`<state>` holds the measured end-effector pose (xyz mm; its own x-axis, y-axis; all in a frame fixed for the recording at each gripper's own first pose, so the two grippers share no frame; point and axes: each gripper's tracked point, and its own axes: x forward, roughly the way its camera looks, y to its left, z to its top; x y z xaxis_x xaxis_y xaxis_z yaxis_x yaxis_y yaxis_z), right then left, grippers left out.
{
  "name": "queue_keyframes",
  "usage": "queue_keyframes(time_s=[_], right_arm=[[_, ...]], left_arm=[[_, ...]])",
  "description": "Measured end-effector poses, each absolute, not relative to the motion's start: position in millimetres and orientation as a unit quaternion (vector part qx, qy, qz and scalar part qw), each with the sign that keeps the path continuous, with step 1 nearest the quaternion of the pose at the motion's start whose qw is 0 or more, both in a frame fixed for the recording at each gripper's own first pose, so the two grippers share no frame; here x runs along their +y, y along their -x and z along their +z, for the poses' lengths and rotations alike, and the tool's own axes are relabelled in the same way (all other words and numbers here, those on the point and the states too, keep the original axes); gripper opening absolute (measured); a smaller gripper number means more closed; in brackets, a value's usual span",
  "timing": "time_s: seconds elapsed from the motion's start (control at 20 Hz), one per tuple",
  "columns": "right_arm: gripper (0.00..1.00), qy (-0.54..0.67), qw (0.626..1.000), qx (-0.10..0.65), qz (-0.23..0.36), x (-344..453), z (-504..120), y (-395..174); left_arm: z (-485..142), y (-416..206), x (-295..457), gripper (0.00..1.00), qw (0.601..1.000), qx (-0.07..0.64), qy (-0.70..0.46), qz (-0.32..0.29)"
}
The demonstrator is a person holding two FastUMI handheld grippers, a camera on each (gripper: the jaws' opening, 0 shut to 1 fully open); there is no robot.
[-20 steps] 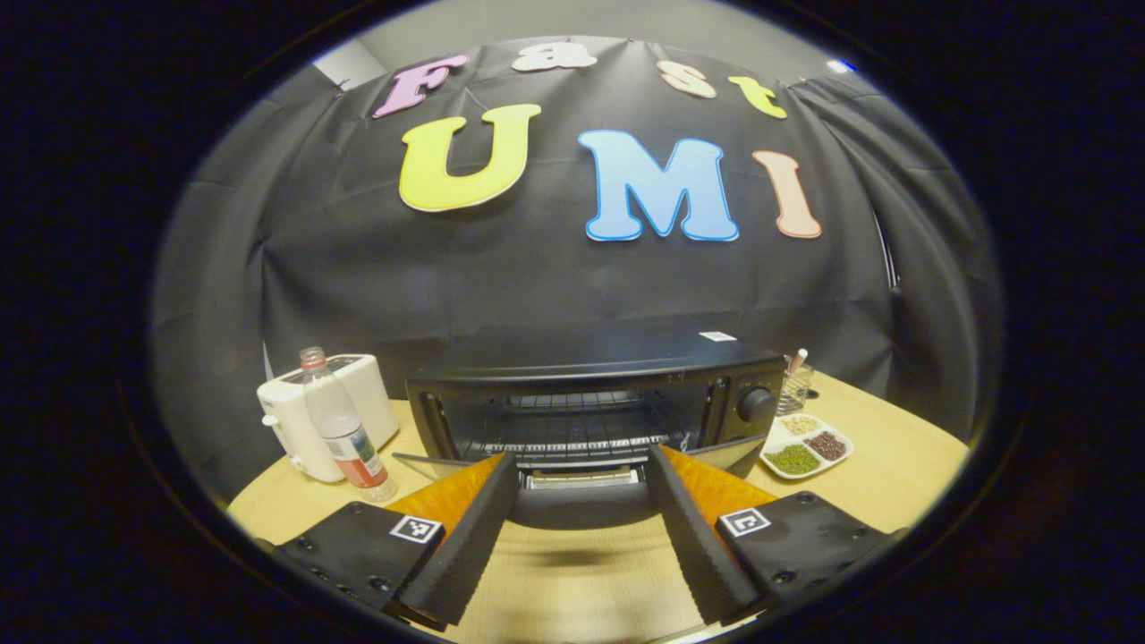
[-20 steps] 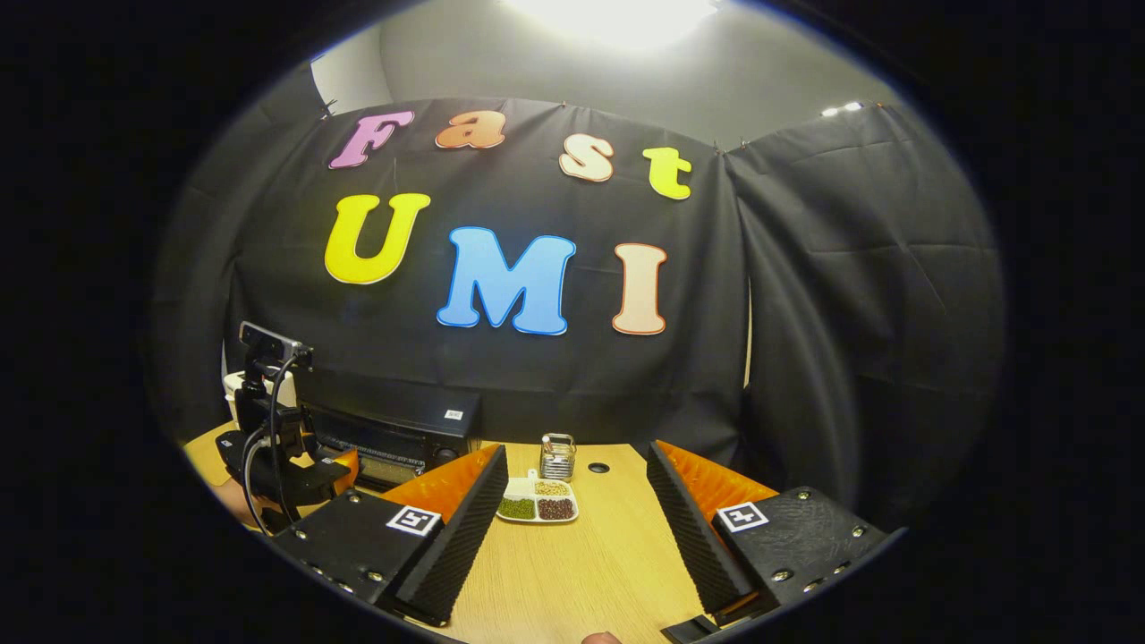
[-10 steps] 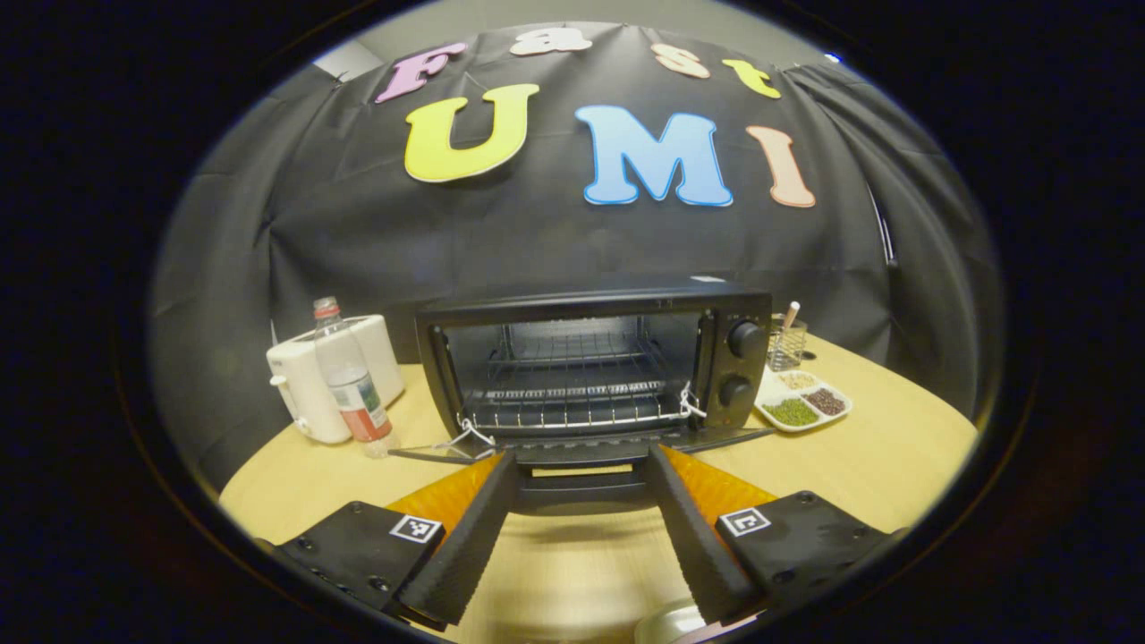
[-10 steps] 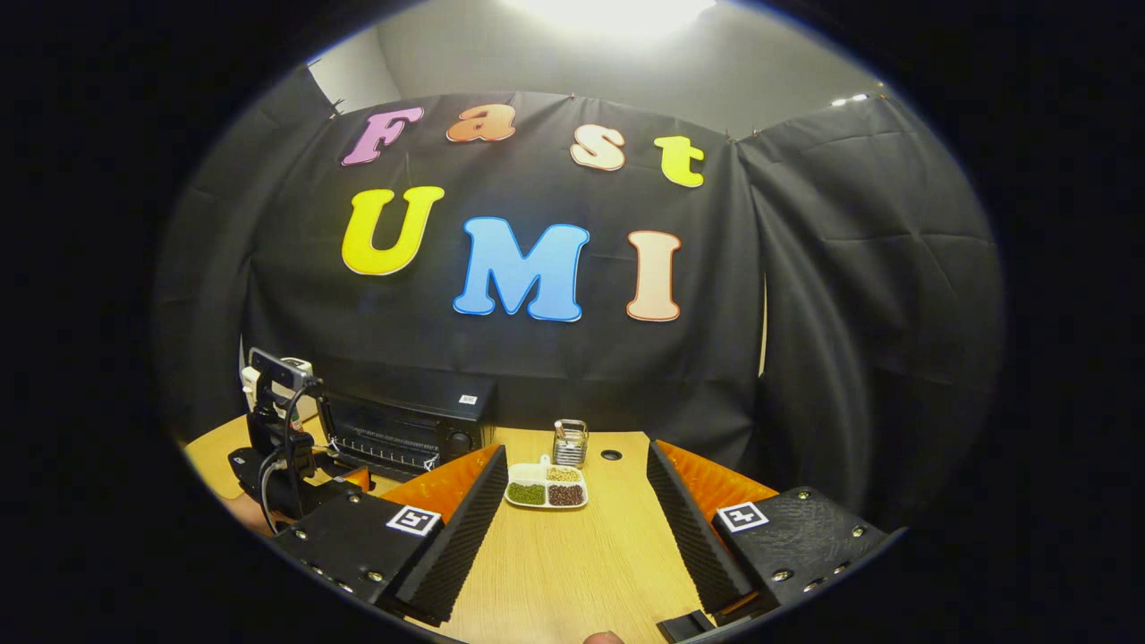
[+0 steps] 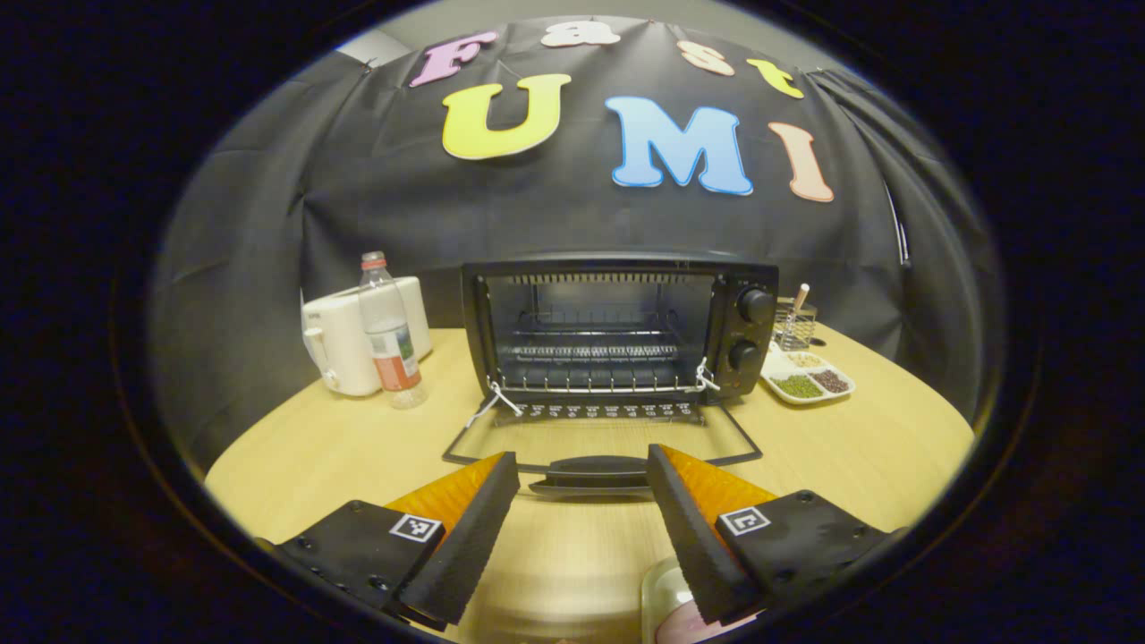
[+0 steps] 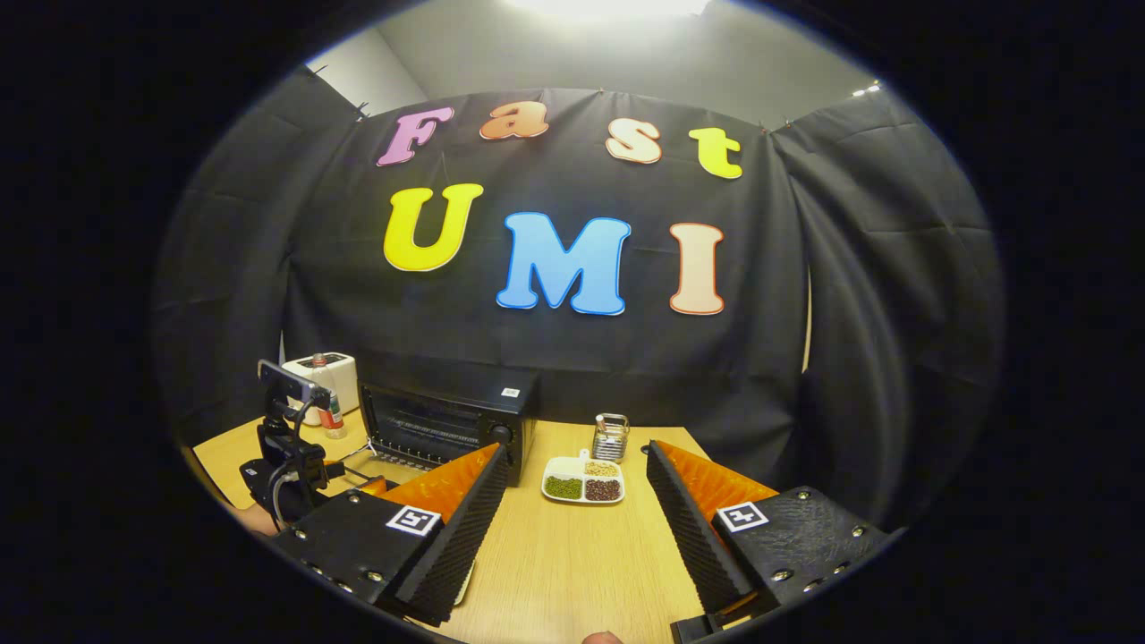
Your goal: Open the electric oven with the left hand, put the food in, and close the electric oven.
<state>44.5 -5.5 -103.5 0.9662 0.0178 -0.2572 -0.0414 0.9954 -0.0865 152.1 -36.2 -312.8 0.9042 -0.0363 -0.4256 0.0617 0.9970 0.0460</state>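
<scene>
1. Since a second ago, the oven [image 5: 617, 326] door [image 5: 601, 436] has dropped flat onto the table [image 5: 358, 447].
2. Left gripper [image 5: 581, 528] hangs spread, released, near the door handle [image 5: 590, 470].
3. Right gripper [image 6: 572, 523] is spread, empty.
4. No label is legible.

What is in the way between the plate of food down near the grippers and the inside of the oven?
Nothing visible blocks it. The oven door lies folded flat on the table, leaving the rack bare. The plate sits near the left gripper, which is open.
</scene>
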Motion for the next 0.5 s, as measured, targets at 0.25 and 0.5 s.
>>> queue_keyframes(time_s=[0.25,0.5], right_arm=[[0.96,-0.009,0.981,0.173,0.083,19,-135,-58],[0.97,-0.103,0.938,0.297,0.144,41,-193,-57]], left_arm=[[-219,-128,-11,1.00,0.990,0.142,-0.022,0.004],[-137,-100,22,1.00,0.996,0.078,-0.036,0.030]])
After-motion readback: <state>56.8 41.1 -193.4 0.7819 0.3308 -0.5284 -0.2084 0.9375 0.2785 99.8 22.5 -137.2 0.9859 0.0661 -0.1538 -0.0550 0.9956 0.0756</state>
